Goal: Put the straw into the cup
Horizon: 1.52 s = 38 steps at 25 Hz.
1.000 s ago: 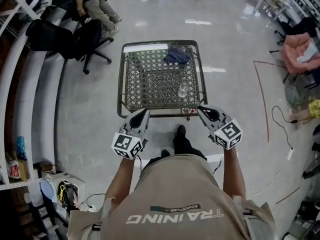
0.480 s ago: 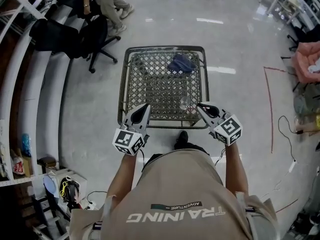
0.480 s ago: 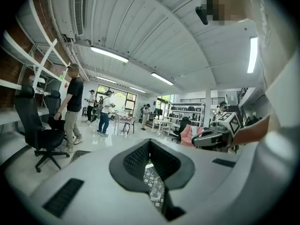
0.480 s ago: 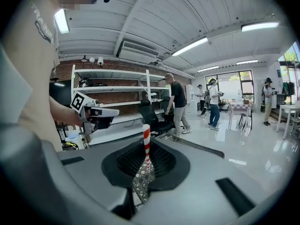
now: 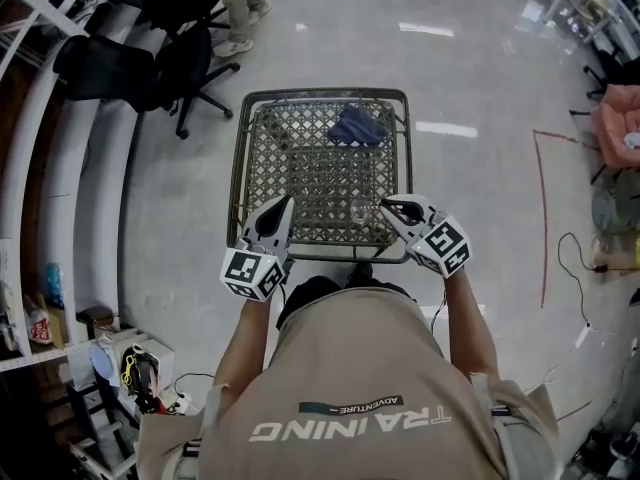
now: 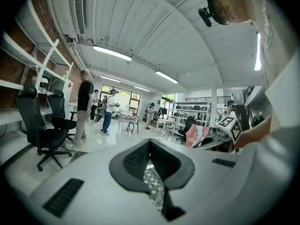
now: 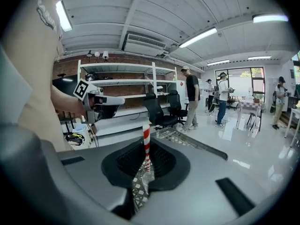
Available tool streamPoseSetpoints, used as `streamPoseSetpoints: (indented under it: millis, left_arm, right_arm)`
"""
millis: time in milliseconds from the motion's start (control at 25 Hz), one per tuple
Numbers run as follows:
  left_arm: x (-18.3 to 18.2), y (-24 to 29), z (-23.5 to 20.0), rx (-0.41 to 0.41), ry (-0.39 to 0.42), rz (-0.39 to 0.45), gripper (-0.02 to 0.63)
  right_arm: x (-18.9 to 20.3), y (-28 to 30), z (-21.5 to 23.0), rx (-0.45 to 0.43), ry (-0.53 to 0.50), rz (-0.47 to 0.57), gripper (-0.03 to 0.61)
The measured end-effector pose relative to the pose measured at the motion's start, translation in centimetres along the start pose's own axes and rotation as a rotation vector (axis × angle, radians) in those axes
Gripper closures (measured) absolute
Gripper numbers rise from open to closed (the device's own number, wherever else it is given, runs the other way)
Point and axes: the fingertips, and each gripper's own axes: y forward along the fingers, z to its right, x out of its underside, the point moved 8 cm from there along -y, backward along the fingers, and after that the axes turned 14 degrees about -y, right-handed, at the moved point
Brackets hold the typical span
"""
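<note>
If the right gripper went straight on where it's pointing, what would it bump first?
Probably the clear cup on the mesh table. The right gripper, jaws shut on the striped straw, points toward it from close by, though it might pass just above.

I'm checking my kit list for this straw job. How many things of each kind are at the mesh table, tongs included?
Tongs: 2, the left tongs and the right tongs
Straw: 1, red and white, held in the right tongs
Cup: 1, clear
Blue cloth: 1
Total: 5
</note>
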Motion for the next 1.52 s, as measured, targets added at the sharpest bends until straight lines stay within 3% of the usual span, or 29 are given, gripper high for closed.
streamPoseSetpoints:
  millis: [520, 840, 920, 960, 1280, 1520]
  left_arm:
    - [-2.4, 0.5, -2.1, 0.011, 0.022, 0.025, 0.597]
    - [-3.3, -1.3, -3.4, -0.039, 0.034, 0.055, 0.597]
    - [-3.4, -1.7, -3.8, -0.047, 0.031, 0.058, 0.597]
    - [-3.3, -1.9, -4.0, -0.05, 0.027, 0.058, 0.597]
    - [-3.5, -2.6, -4.9, -0.036, 0.026, 0.052, 0.597]
    - [-3.6, -1.7, -4.5, 0.016, 0.031, 0.055, 0.597]
  right_arm:
    - [4.1, 4.4, 0.5, -0.068, 0.005, -0.16, 0.543]
    - [5.8, 7.0, 0.5, -0.083, 0.006, -0.203, 0.52]
    - [5.9, 7.6, 0.6, -0.084, 0.021, -0.193, 0.434]
    - [5.7, 7.7, 0.6, -0.076, 0.027, -0.181, 0.43]
    - [3.3, 7.1, 0.5, -0.026, 0.021, -0.117, 0.431]
    - [-2.1, 4.3, 0.7, 0.055, -0.069, -0.022, 0.456]
